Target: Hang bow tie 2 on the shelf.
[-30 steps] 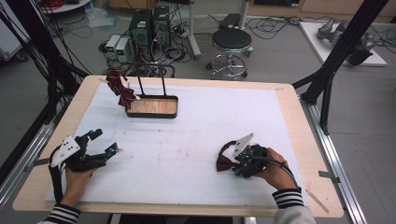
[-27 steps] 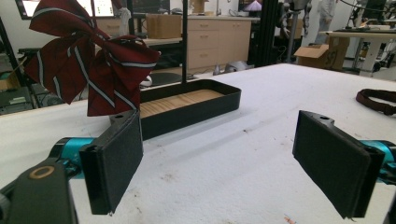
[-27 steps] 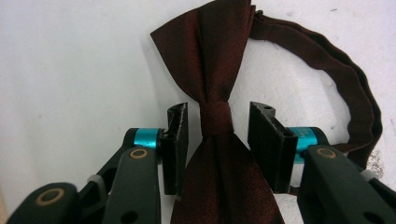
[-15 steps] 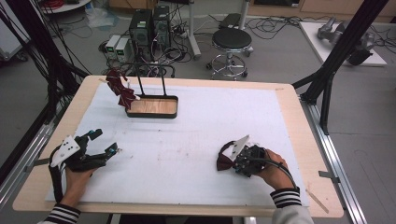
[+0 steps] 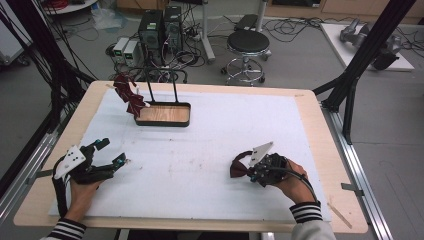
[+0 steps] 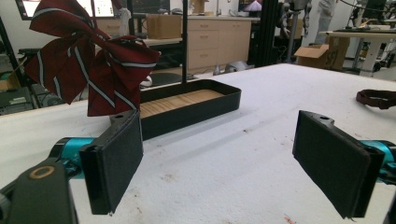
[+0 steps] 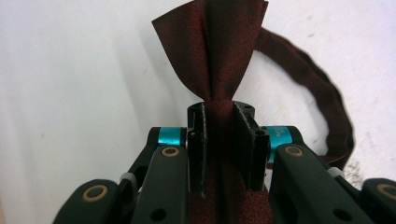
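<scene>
Right tongs (image 7: pixel 219 140) pinch the dark red bow tie (image 7: pixel 212 51) at its knot, low over the counter (image 5: pixel 210 150), probably for carrying to the tray (image 5: pixel 162 114), while left tongs (image 6: pixel 224 163) wait wide open.

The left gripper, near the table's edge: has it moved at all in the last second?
No. The left gripper sits at the same spot relative to the black tray, jaws open.

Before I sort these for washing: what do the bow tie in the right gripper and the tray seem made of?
Bow tie: dark red woven cloth, faint sheen, soft folds, probably satin-like. Tray: black rim, likely metal or plastic, with a wood-grain floor.
</scene>
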`<state>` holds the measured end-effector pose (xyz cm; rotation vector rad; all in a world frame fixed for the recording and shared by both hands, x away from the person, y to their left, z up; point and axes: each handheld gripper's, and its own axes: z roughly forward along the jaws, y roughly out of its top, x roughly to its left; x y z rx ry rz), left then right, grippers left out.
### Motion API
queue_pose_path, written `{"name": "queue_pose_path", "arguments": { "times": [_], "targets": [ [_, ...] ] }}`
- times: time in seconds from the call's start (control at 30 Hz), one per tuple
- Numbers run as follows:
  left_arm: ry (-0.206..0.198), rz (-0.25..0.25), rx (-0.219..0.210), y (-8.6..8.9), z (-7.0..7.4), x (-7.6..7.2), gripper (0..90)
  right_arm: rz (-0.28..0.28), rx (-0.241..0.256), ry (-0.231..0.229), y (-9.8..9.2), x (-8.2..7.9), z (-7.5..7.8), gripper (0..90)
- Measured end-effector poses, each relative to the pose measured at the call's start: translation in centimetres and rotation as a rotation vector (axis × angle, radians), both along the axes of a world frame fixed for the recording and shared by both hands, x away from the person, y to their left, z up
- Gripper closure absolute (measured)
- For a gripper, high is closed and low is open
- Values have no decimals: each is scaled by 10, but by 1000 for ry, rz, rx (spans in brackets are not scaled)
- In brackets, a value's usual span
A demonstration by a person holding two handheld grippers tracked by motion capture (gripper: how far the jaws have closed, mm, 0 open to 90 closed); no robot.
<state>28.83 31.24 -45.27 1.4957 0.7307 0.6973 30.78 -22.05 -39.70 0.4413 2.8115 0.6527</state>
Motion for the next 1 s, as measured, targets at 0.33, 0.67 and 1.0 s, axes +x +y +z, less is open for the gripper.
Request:
{"name": "queue_pose_path", "arguments": {
  "times": [0.33,0.67,1.0],
  "targets": [
    [-1,0,-1,0,0,0,165,-31,130,-69,-2,1,11,762],
    [2,0,-1,0,0,0,165,-74,283,-126,-3,2,24,762],
    [2,1,-1,1,0,0,165,-118,488,-156,-2,6,35,762]
  ]
}}
